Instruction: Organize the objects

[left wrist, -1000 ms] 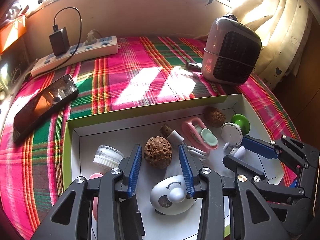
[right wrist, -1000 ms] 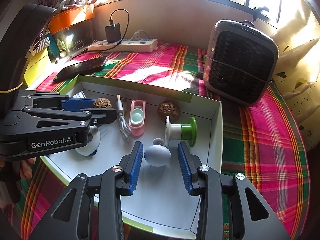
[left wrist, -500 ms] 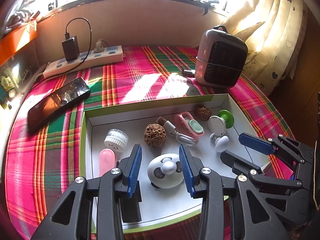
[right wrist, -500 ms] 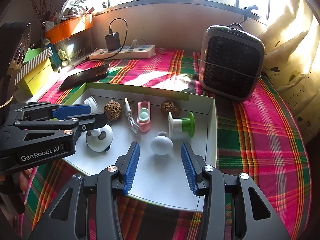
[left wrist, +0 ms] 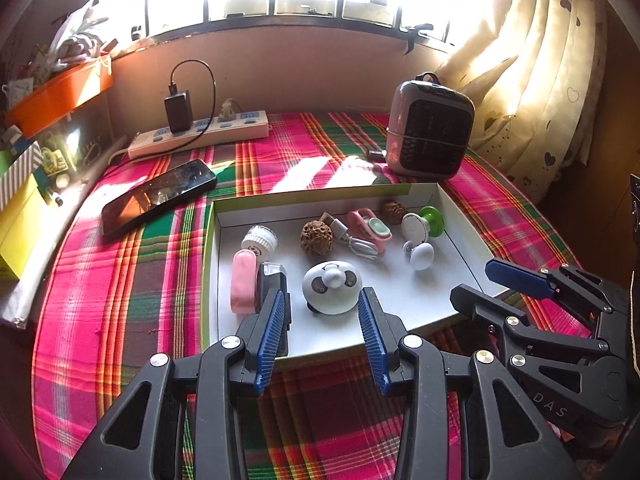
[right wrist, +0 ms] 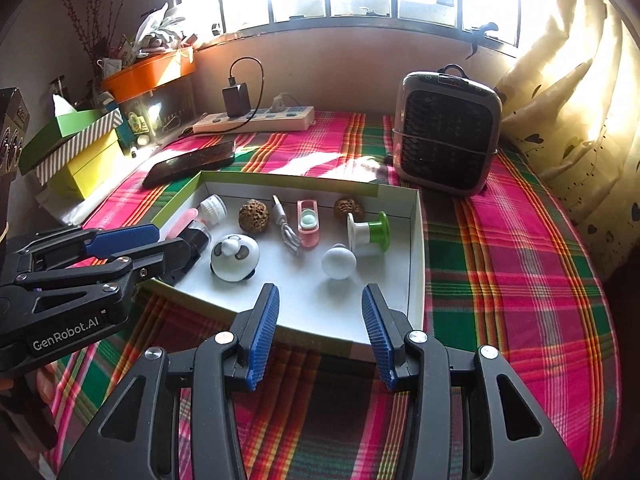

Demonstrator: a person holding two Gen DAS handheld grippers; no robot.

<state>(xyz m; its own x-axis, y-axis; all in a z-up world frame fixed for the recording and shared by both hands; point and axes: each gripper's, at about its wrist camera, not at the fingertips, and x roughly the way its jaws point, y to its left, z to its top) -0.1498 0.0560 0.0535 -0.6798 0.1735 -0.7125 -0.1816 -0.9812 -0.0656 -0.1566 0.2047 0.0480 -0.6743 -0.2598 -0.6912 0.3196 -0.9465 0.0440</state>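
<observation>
both tongs hang empty, jaws apart, over the box's (right wrist: 416, 264) near edge. just ahead of the left tongs (left wrist: 322, 338) sits the panda (left wrist: 332, 286); ahead of the right tongs (right wrist: 320, 330), the white knob (right wrist: 338, 261). farther in lie nuts (left wrist: 316, 237), cable (left wrist: 352, 238) and green spool (right wrist: 370, 232). i judge the next pick should drop straight over one item, clear of its neighbours.

I see a heater (left wrist: 430, 128), phone (left wrist: 158, 197) and power strip (left wrist: 200, 134) on plaid cloth (left wrist: 120, 280); curtain (left wrist: 532, 80) far right.

Matt paper tray (left wrist: 460, 236); woven plaid cloth (left wrist: 120, 300); rough walnut (left wrist: 316, 237).
</observation>
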